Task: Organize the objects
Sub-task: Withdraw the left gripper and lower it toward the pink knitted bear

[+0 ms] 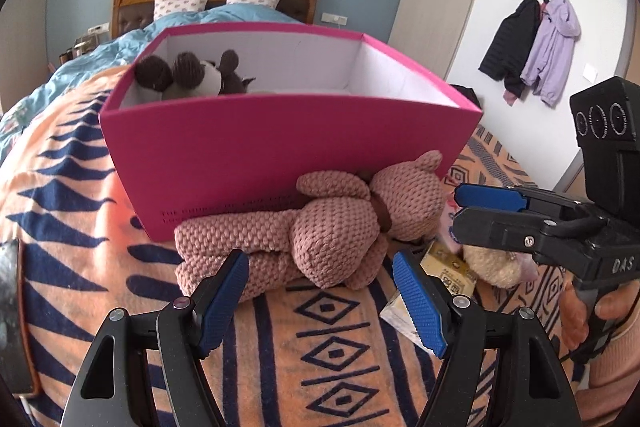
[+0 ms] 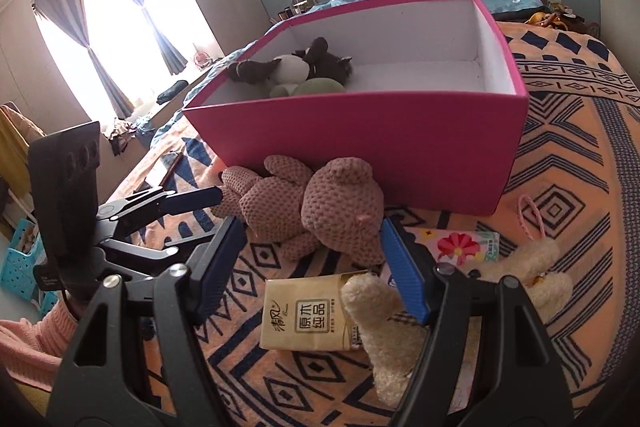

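Closest to the lens is the left claw (image 1: pixel 320 291), jaws spread wide with nothing between them, hovering just short of the knitted pink bear (image 1: pixel 320 227). That bear lies on its side on the patterned blanket (image 1: pixel 80 227), pressed up against the front wall of the pink box (image 1: pixel 280 143), which already has a dark plush toy (image 1: pixel 192 75) sitting in one corner

Right claw (image 2: pixel 316 267) is gaping too, also empty, over a tan tissue pack (image 2: pixel 304 315) and a cream fluffy toy (image 2: pixel 384 327), with a flowery packet (image 2: pixel 460 245) just beside them

Handling-wise the bear looks light and squishy, so I'd guess it'll sag at the limbs if you grab a leg. Pinching the fat torso or the head should give the ribbed pads plenty to bite on, no slipping. Nothing fragile here. Tissue pack is soft and a bit slick from the wrapper, so better to squeeze it across the narrow sides
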`<control>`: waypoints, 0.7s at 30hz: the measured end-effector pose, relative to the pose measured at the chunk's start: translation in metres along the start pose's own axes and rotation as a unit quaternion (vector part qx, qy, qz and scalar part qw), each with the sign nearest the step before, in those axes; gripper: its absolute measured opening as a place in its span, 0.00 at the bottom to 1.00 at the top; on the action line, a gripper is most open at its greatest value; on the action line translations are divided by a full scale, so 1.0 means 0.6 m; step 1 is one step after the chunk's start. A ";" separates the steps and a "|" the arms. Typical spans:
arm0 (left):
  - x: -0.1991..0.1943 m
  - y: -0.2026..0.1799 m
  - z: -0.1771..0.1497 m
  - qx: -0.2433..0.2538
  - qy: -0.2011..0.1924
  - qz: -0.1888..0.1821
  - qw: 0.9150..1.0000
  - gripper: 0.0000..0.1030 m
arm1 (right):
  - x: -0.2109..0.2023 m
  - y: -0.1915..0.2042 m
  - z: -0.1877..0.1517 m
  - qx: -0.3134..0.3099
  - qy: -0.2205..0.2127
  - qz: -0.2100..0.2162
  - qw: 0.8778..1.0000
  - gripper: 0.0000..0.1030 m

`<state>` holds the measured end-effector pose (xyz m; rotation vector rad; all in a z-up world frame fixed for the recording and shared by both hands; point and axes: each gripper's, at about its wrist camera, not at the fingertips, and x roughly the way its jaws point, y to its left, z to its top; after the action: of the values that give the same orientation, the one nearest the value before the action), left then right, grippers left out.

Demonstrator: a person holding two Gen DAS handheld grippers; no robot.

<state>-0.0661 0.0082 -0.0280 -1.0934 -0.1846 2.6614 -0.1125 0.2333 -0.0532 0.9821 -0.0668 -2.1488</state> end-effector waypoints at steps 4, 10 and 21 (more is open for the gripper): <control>0.008 0.001 -0.001 -0.007 0.004 -0.001 1.000 0.74 | 0.011 0.004 0.000 -0.010 0.003 -0.013 1.000 0.70; 0.020 0.001 0.000 -0.008 0.016 -0.001 1.000 0.73 | 0.029 0.001 0.003 -0.011 0.005 -0.030 0.999 0.70; 0.041 -0.007 0.004 -0.005 0.038 -0.019 0.999 0.61 | 0.050 0.008 0.005 -0.025 0.011 -0.056 0.998 0.65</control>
<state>-0.0836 0.0194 -0.0421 -1.1799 -0.2032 2.5842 -0.1244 0.2094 -0.0685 1.0020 0.0532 -2.2305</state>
